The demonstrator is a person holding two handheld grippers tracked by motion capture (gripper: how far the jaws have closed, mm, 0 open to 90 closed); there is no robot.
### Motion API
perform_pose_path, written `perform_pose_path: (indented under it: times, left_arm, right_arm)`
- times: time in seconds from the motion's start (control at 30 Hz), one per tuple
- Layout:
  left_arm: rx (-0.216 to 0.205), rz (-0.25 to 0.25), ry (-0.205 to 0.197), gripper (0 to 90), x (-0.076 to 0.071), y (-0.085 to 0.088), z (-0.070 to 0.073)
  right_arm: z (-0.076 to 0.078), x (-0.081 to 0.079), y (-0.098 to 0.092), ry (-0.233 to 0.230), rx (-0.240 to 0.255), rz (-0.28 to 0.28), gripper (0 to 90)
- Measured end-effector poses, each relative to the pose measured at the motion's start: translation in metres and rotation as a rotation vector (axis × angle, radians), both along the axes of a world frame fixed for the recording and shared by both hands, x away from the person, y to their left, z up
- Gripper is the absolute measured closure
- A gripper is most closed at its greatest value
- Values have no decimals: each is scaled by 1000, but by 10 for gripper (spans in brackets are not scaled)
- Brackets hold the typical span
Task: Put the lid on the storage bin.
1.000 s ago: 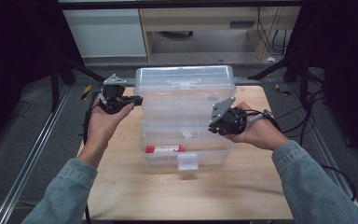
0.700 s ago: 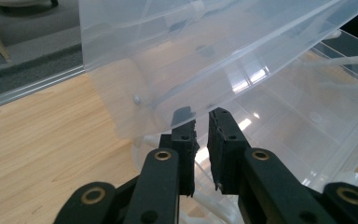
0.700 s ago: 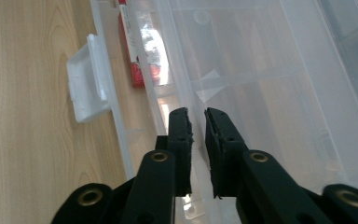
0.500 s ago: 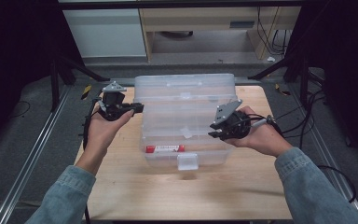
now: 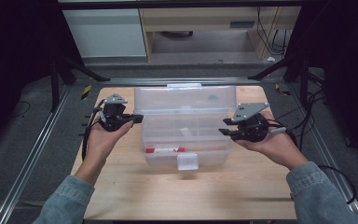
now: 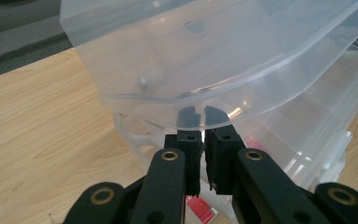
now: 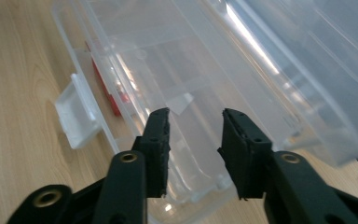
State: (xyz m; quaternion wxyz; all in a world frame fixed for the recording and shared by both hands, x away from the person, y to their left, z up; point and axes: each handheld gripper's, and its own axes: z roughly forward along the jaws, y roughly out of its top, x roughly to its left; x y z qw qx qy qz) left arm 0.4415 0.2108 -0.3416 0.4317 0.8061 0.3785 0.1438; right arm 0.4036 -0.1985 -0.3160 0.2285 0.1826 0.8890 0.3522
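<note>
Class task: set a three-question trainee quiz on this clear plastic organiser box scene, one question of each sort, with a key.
1. True or false: the lid of the clear organiser box stands raised.
2. Which tongs stand open over the box: A left tongs, B right tongs?
3. What colour is the item inside the box near its front wall?

Key: 1 true; 2 B; 3 red.

Clear lid [image 6: 205, 56] veils the left hand-held gripper [image 6: 203, 116] tips; red item [image 5: 164, 150] indistinct

Left gripper [image 5: 137, 117] pinched, right gripper [image 5: 224, 131] agape
</note>
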Motion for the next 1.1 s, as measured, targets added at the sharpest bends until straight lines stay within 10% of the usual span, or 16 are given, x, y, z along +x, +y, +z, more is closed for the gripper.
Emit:
perform_pose_path:
  times: [1.1]
  left_arm:
    - [21,-18,-14,898,-20,9,-28]
  right_arm:
    - [-26,-8,-41,28,36,-161,762]
